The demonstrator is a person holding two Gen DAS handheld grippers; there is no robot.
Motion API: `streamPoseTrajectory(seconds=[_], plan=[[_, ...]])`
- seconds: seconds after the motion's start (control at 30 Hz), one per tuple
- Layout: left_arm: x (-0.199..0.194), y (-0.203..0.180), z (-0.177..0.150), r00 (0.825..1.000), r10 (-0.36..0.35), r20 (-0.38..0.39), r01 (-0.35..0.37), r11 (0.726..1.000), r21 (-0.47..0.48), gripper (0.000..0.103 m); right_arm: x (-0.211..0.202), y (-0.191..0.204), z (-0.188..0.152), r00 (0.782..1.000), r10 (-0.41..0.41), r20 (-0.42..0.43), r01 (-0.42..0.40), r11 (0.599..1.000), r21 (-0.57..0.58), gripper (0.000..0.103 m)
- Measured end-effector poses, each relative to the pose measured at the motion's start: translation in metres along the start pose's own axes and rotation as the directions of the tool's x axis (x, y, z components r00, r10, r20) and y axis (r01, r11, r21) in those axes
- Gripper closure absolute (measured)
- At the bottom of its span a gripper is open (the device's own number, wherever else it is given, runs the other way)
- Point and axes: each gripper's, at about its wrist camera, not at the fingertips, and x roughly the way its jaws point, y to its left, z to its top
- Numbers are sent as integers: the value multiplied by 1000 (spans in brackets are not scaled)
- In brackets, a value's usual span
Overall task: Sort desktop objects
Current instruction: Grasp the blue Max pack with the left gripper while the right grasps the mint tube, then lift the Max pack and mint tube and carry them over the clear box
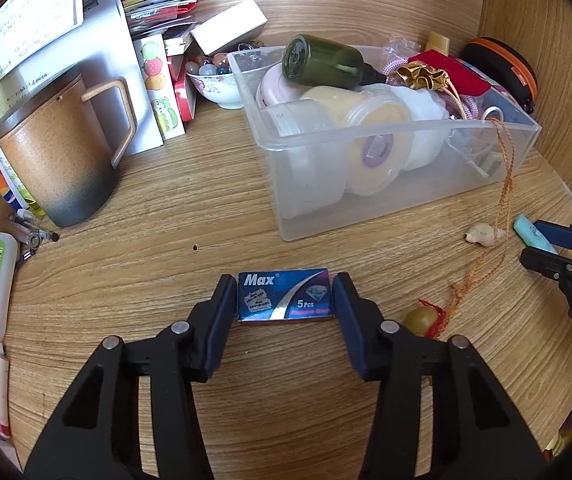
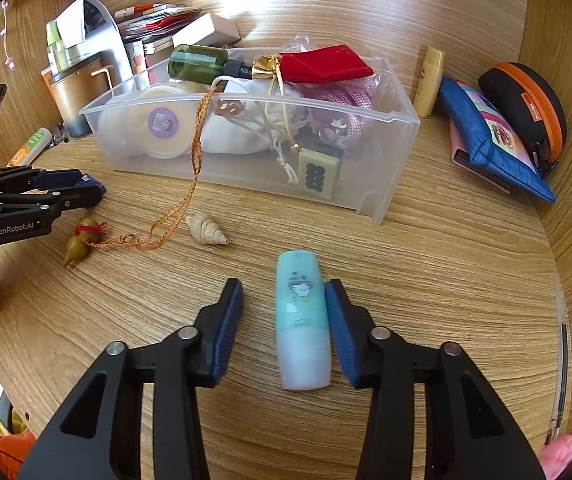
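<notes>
Both grippers are lowered over the wooden bench (image 1: 134, 200), each straddling one loose item, apparently so that two items can be cleared in one pass. The left gripper (image 1: 284, 296) has its fingers set on either side of the blue razor-blade box (image 1: 286, 296), which lies flat on the bench; the pads sit at the box's short ends, touching or very nearly so, and firm clamping cannot be confirmed. This orientation suits a flat box, since the short ends give parallel faces. The right gripper (image 2: 284, 322) brackets the pale blue tube (image 2: 301, 320), which lies lengthwise along the fingers. The right pad rests against the tube, the left pad stands clear of it, so the fingers are apart and the tube is not gripped. A round tube may roll as the pads meet it. The clear plastic bin (image 2: 397, 120), already full of jars, a green bottle (image 2: 198, 60) and pouches, stands just beyond and is the likely destination. A seashell (image 2: 206, 230) and a gourd charm (image 2: 80, 240) lie on the bench between the two grippers.
</notes>
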Motion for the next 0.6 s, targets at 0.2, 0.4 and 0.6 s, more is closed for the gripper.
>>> streamPoseTrajectory(seconds=[0.2,0.4,0.6], plan=[[-1,-1,-1,1000,2,0,-2,1000,-8,56,0,-1,0,1000,6,6,-7,1000,9,80],[-2,2,-1,1000,8,1,-8,999,-34,56,0,-2,0,1000,2,7,-2,1000,7,80],[-7,4,-2,1000,5,16,-5,999,-44,56,-2,-2,0,1000,16,4,-16,1000,20,80]])
